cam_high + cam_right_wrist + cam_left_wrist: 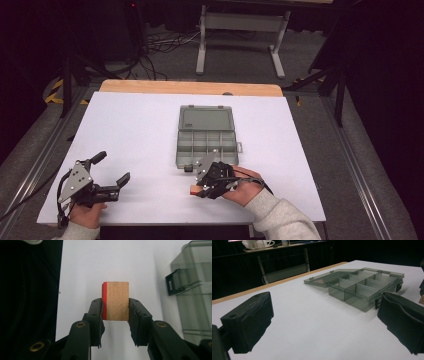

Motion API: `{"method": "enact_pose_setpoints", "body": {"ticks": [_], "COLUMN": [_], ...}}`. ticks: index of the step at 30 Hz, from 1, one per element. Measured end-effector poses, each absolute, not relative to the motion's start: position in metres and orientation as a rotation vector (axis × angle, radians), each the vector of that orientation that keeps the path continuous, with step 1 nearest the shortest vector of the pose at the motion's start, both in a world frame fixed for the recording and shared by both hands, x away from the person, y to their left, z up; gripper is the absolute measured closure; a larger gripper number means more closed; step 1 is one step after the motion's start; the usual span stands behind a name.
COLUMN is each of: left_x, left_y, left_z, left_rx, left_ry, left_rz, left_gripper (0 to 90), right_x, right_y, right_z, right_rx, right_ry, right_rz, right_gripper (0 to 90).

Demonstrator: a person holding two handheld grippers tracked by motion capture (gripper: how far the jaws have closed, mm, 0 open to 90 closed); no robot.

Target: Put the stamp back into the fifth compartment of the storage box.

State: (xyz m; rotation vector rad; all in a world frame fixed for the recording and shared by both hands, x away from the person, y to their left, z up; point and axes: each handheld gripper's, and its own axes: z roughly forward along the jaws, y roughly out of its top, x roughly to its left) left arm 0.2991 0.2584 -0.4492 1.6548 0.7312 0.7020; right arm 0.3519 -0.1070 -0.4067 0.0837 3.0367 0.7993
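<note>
A: What's the right gripper point(115, 312) doing?

B: It pinches a small wooden block point(115, 300) with one red face; both fingers press its opposite sides, and most of the block stands out beyond the fingertips. In the high view the block point(194, 189) pokes out just past the fingers, low over the white table point(130, 130).

A: So which step is this?

B: I'd judge the block is gripped and ready to be carried. The open compartment box point(206, 141) lies just beside the fingers, its latch point(174, 282) close to one of them.

A: And the next move?

B: Probably lifting the block over the box wall and lining it up with one compartment before letting go.

A: How are the hands posed?

B: The right hand point(245, 186) lies low, gripper pointing sideways across the table. The left gripper point(113, 176) rests well apart, fingers spread wide with nothing between them, aimed toward the box point(364, 287).
</note>
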Motion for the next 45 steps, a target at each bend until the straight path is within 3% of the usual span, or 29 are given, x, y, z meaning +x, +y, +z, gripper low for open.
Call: {"method": "enact_pose_setpoints", "body": {"ticks": [18,45], "left_x": [0.299,0.300], "left_y": [0.259,0.259], "left_z": [-0.449,-0.450], "left_rx": [1.663,1.667], "left_ry": [0.724,0.721], "left_rz": [0.712,0.713], "left_gripper": [1.2,1.3], "right_x": [0.361,0.383], "right_y": [-0.120,-0.108], "right_z": [-0.386,-0.372], "right_rx": [0.205,0.302], "right_ry": [2.913,2.819], "right_rz": [1.035,1.091], "right_gripper": [65.6,65.6]}}
